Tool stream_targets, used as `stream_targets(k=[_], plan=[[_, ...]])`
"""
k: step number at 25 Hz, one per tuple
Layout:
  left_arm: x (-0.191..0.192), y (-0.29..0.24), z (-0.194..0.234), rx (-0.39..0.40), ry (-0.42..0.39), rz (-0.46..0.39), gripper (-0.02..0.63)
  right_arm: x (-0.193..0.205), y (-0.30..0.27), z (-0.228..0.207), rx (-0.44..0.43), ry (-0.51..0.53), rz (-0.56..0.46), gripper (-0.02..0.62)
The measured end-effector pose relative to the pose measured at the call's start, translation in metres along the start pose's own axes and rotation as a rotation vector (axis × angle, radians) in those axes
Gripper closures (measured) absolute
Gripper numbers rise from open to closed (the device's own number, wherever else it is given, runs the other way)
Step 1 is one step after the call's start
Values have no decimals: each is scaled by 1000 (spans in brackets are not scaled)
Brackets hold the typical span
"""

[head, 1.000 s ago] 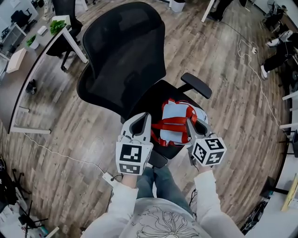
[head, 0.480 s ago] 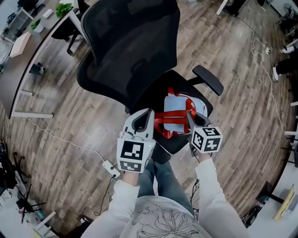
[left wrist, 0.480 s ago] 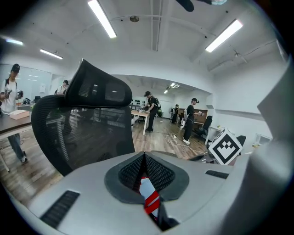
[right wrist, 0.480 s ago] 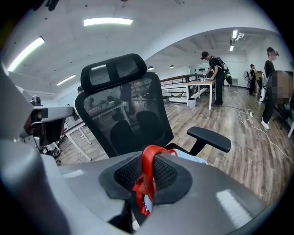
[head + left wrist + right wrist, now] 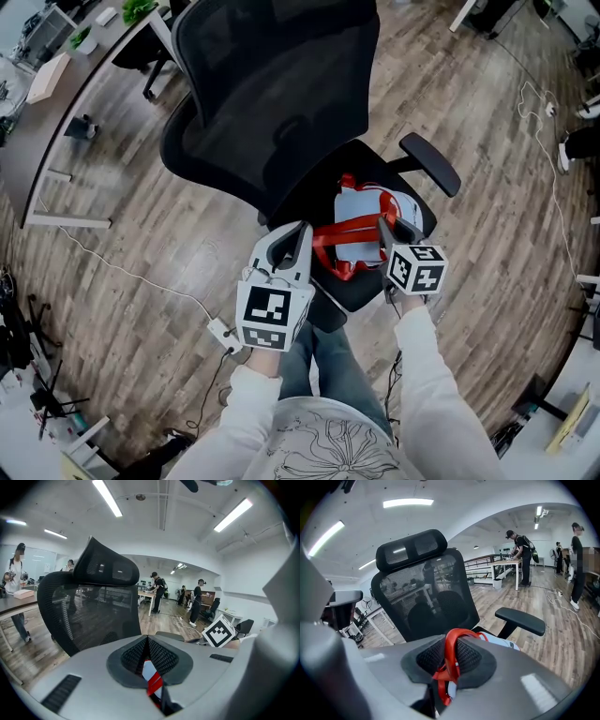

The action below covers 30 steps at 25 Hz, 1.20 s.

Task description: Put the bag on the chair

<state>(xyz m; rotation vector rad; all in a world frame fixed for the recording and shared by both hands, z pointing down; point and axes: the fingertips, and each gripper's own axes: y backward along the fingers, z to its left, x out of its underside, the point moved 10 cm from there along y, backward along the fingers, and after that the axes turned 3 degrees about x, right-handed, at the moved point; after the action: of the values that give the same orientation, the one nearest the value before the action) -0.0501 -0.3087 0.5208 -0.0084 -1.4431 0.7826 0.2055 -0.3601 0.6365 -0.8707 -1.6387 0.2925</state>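
Observation:
A light blue and white bag (image 5: 361, 208) with red handles lies on the seat of a black mesh office chair (image 5: 272, 84), next to the right armrest (image 5: 431, 164). My right gripper (image 5: 384, 225) is at the bag's near right edge, shut on a red handle (image 5: 451, 658) that loops up over its pads. My left gripper (image 5: 298, 234) is at the bag's near left edge. Its jaws are closed, with a strip of red strap (image 5: 154, 684) in the slit between them. A red strap runs taut between the two grippers.
The chair's tall backrest (image 5: 426, 588) rises just beyond the bag. A curved desk (image 5: 56, 122) stands at the far left. A power strip (image 5: 221, 330) and its cable lie on the wood floor left of my legs (image 5: 323, 366). Several people stand at desks behind.
The head view has drifted, so the chair sits higher and more to the right. Both grippers stay at the bag's handles, and the bag stays on the seat.

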Motion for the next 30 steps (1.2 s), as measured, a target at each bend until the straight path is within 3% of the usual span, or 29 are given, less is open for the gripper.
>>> stream_targets(k=[5,8,12,27,30], plan=[[-1,3,-1,3,-7,0,600,-2,0,-3,77,8,-3,509],[-2,4,-3,5,-7,-7,600,-5,7,-3,111,24,-16,405],[-7,5,-6,12,-9,-29,600,-5,21,-1,148,21,-42,370],[-72,30,-28,27,-76,-179,600,-89,136,57,205,160,-429,385],[-88,40,-36,34,-95,-219,600,-100,161,65,221,159,-500,466]])
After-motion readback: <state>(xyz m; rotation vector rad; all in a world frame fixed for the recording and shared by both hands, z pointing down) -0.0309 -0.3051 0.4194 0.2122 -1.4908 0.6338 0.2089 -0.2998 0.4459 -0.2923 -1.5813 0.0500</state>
